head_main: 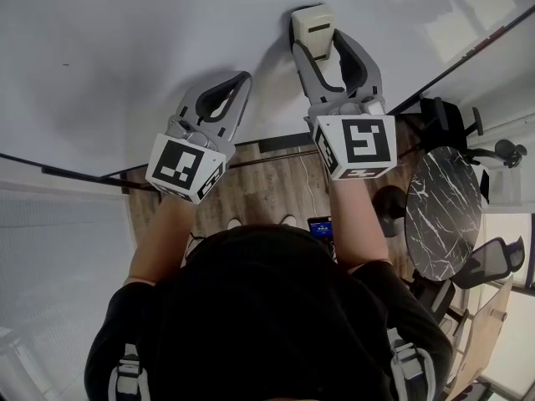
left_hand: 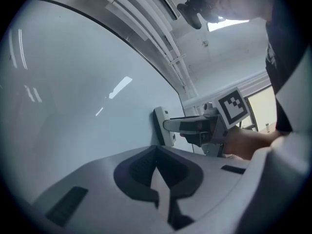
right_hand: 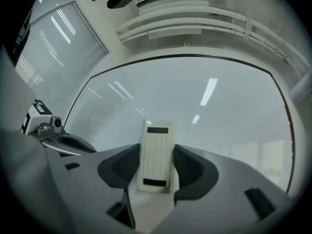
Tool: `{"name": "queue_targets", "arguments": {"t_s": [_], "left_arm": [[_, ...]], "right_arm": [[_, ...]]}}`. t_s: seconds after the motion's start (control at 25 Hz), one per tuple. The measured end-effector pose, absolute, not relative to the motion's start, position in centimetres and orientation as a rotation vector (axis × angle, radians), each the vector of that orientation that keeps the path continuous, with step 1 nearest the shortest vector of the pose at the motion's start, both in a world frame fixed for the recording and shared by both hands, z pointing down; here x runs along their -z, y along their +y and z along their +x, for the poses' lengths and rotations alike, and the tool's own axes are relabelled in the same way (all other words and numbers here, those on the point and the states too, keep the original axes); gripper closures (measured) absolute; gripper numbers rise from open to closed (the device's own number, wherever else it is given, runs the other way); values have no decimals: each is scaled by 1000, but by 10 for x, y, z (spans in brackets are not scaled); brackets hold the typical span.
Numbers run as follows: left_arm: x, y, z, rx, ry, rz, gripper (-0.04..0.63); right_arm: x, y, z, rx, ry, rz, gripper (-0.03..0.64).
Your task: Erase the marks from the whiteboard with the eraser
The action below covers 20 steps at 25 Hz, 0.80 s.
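The whiteboard (head_main: 125, 48) fills the upper part of the head view; its surface looks nearly clean, with one tiny dark speck (head_main: 65, 63) at the left. My right gripper (head_main: 322, 50) is shut on the cream eraser (head_main: 313, 25) and presses it flat against the board. In the right gripper view the eraser (right_hand: 156, 155) stands upright between the jaws of that gripper (right_hand: 156, 174). My left gripper (head_main: 241, 82) hovers beside it, lower and to the left, jaws shut on nothing (left_hand: 158, 182). The left gripper view shows the eraser (left_hand: 161, 126) side-on against the board.
A black frame (head_main: 468, 53) edges the board. Below lie a wood floor (head_main: 276, 186), a round black marble table (head_main: 443, 215) and office chairs (head_main: 489, 261) at the right. Window blinds (right_hand: 53, 48) hang to the board's left. The person's head and dark top fill the bottom of the head view.
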<state>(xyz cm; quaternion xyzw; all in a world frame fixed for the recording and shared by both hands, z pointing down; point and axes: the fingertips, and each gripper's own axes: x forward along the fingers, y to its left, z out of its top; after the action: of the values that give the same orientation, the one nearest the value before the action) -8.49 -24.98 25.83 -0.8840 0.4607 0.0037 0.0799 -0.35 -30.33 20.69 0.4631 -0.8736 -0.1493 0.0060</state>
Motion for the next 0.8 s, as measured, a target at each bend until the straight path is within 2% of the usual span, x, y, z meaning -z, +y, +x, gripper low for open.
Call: {"name": "queue_targets", "arguments": {"t_s": [0.8], "left_arm": [[-268,-279,-22,33,1321,-2680,591]], "right_arm": [[-209,-339,100,412,-2730,1629,396]]}}
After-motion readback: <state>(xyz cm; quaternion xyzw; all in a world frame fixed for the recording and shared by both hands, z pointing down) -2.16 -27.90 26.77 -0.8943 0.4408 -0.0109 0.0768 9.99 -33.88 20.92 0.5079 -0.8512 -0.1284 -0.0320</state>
